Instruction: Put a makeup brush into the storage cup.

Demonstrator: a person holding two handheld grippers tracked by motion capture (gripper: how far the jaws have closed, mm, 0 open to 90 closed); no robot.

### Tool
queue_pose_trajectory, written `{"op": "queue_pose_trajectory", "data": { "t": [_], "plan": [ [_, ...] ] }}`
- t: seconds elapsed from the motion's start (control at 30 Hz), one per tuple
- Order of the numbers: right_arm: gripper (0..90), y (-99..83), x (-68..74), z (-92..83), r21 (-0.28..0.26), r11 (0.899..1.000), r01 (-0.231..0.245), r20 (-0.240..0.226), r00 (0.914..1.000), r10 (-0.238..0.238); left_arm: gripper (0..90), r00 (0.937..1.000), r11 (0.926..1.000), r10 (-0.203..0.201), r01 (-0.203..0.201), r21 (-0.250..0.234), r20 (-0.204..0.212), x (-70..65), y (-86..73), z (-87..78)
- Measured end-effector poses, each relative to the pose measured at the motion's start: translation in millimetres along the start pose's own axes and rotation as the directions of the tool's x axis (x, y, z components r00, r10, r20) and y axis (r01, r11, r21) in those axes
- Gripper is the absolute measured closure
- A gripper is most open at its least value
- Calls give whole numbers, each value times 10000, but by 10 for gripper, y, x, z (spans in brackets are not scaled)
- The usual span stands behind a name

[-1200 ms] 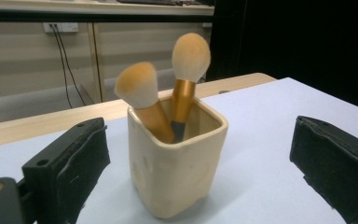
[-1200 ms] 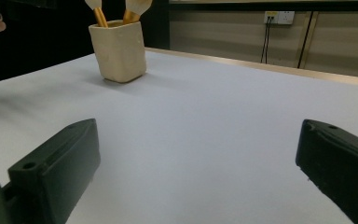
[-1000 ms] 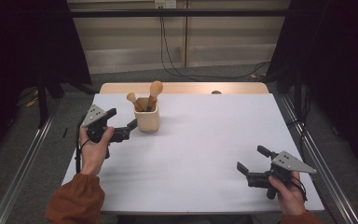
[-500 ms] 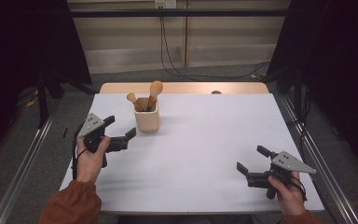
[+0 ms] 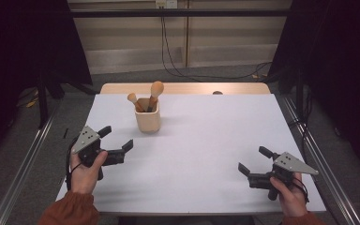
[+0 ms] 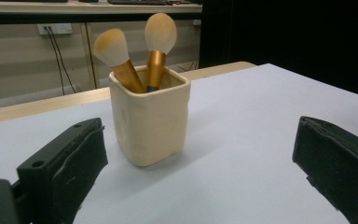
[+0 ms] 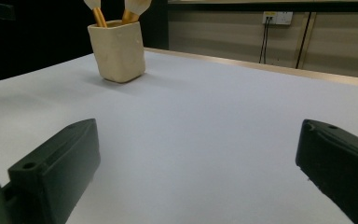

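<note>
A cream square cup [image 5: 148, 120] [image 6: 149, 119] [image 7: 117, 49] stands upright toward the back left of the white table [image 5: 206, 140]. Two makeup brushes [image 5: 155, 92] [image 6: 158, 42] with gold handles lean in it, heads up. My left gripper [image 5: 117, 138] is open, held low over the table in front and to the left of the cup, jaws wide apart with nothing between them. My right gripper [image 5: 254, 159] is also open and empty, resting near the front right corner, pointing across the table toward the cup.
A wooden strip [image 5: 187, 88] runs along the table's far edge. Metal rails [image 5: 33, 154] flank both sides. Cables [image 5: 168, 56] hang down the wall behind. Dark curtains stand at left and right.
My left gripper has drawn back from beside the cup toward the front left, staying open. The right gripper has not moved.
</note>
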State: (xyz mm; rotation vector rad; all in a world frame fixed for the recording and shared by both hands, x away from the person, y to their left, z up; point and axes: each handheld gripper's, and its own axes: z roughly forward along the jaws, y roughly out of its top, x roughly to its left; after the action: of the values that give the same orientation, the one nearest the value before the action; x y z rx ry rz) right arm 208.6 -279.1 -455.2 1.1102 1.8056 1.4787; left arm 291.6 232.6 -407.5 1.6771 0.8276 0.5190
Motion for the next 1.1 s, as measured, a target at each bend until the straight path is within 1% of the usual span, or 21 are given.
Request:
{"op": "queue_pose_trajectory", "data": {
  "t": [0.03,0.07,0.1,0.13,0.17,0.23,0.33,0.4,0.6,0.7,0.73,0.77,0.83,0.9,0.93,0.97,1.0,1.1],
  "plan": [
    [0,0,0,0,-10,10000,18,0,10000,-18,26,10000,10000,11,-11,-23,-10,-10,-8,-13],
    [0,1,0,0,-7,10000,18,-2,10000,-18,26,9999,10000,74,-74,-31,-82,-18,-21,-28],
    [0,1,0,1,-16,10000,22,1,10000,-22,26,9998,9998,180,-181,-67,-53,-16,-34,-47],
    [0,2,0,1,-22,10000,40,-9,10000,-40,26,9999,9996,142,-140,-252,76,-10,-50,-71],
    [0,3,0,1,-25,10000,41,4,10000,-41,26,10000,9995,-24,27,-318,92,-2,-67,-97],
    [0,2,0,-2,-19,10000,44,-9,10000,-44,26,10000,9996,-10,7,-296,-88,-1,-83,-127],
    [0,1,0,-5,-12,10000,53,-5,10000,-53,26,9999,9996,118,-120,-247,-113,-17,-108,-168],
    [0,1,0,-7,-15,10000,55,-7,10000,-55,30,9994,9993,212,-221,-309,-279,-30,-139,-198],
    [0,-1,-6,-10,2,10000,21,13,10000,-21,40,9987,9997,184,-191,-142,-466,-32,-215,-260],
    [0,-2,-10,-11,16,10000,-7,39,10000,7,37,9990,9998,191,-192,-27,-413,-41,-233,-301],
    [0,-2,-7,-13,10,10000,-31,37,10000,31,37,9991,9999,138,-137,19,-394,-47,-243,-310],
    [0,-3,-8,-15,8,10000,26,23,10000,-26,37,9994,10000,98,-98,15,-322,-51,-258,-319],
    [0,-3,-3,-18,-3,10000,59,32,10000,-59,37,9994,10000,70,-68,53,-329,-58,-275,-334],
    [0,-2,-4,-18,-1,10000,77,40,10000,-77,37,9990,9999,72,-67,110,-438,-70,-285,-351],
    [0,-2,-4,-19,1,10000,82,50,10000,-82,37,9992,10000,20,-17,86,-393,-74,-292,-358],
    [0,-1,-3,-20,-3,10000,77,46,10000,-77,37,9990,9999,89,-84,113,-434,-76,-298,-371],
    [0,-1,1,-21,-18,10000,51,42,10000,-51,37,9989,9999,6,-1,111,-477,-83,-310,-386],
    [0,-2,6,-29,-25,10000,40,42,10000,-40,37,9986,9999,15,-8,131,-535,-96,-340,-426]
  ]
}}
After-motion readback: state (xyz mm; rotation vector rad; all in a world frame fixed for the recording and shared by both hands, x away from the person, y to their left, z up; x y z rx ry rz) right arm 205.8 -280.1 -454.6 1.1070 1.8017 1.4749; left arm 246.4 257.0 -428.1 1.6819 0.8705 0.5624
